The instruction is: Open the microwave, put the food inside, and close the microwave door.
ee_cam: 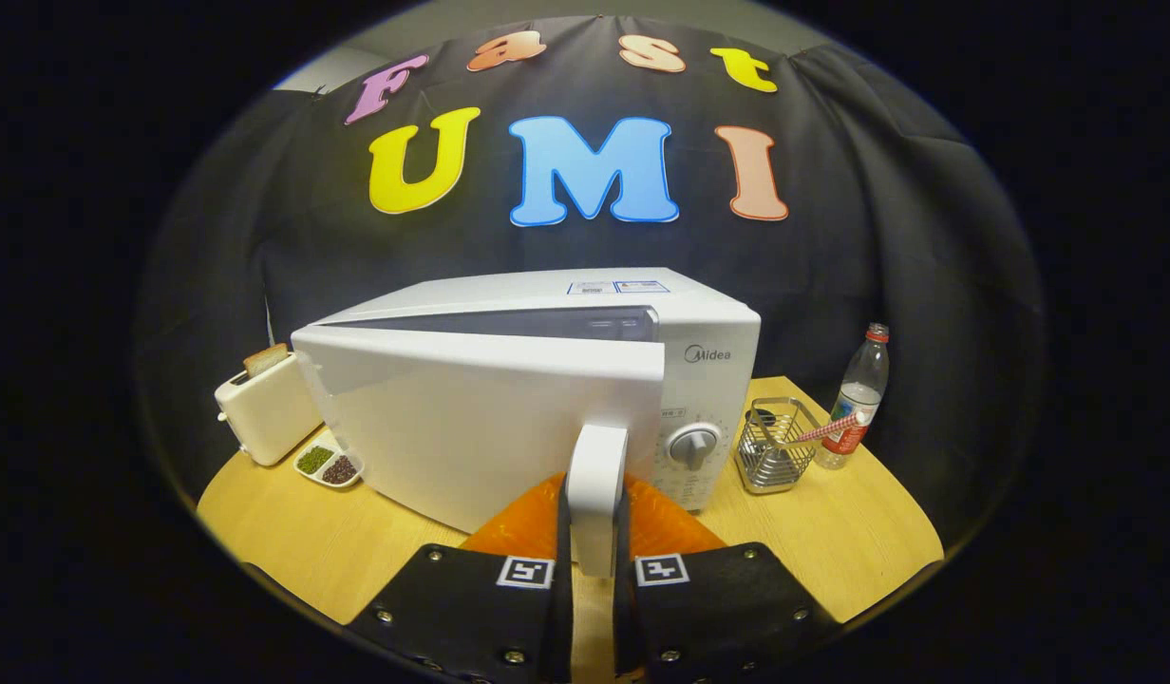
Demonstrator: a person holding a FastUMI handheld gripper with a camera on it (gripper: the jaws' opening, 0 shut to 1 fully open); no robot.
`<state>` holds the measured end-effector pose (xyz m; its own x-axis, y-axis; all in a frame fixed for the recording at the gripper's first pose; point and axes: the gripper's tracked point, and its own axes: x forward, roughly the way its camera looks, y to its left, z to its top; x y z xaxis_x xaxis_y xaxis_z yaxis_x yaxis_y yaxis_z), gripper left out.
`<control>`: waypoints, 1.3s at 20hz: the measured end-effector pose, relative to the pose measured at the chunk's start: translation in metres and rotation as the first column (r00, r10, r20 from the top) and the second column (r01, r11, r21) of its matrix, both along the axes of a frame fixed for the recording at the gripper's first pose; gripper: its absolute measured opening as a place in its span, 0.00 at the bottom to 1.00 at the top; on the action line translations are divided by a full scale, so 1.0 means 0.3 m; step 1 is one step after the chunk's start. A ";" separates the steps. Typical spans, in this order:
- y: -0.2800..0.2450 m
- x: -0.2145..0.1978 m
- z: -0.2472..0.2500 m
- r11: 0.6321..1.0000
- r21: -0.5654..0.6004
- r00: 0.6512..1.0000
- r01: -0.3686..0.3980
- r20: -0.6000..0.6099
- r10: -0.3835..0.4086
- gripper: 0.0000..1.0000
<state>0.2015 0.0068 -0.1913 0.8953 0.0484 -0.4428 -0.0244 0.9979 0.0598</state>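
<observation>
Just ahead of the fingers stands the boxy metal microwave [547, 380]; left of it a slot toaster [265, 410], right a wire basket [773, 443].

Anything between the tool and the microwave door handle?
No. The tool is shut on the door handle, one finger on each side; the microwave door is swung partly open.

Gripper view, riding on the gripper [594, 570], looking forward along its two fingers, low over the wooden table [832, 532], very near the microwave [547, 399] door handle [596, 494], facing the booth's black cloth wall [889, 237] beyond
</observation>
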 end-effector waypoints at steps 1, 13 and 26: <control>0.013 -0.026 0.003 1.000 0.005 1.000 -0.006 -0.002 0.006 0.19; 0.174 -0.282 0.020 0.998 -0.004 0.998 -0.059 -0.025 0.059 0.22; 0.392 -0.498 -0.039 0.991 0.008 0.987 -0.137 -0.086 0.137 0.22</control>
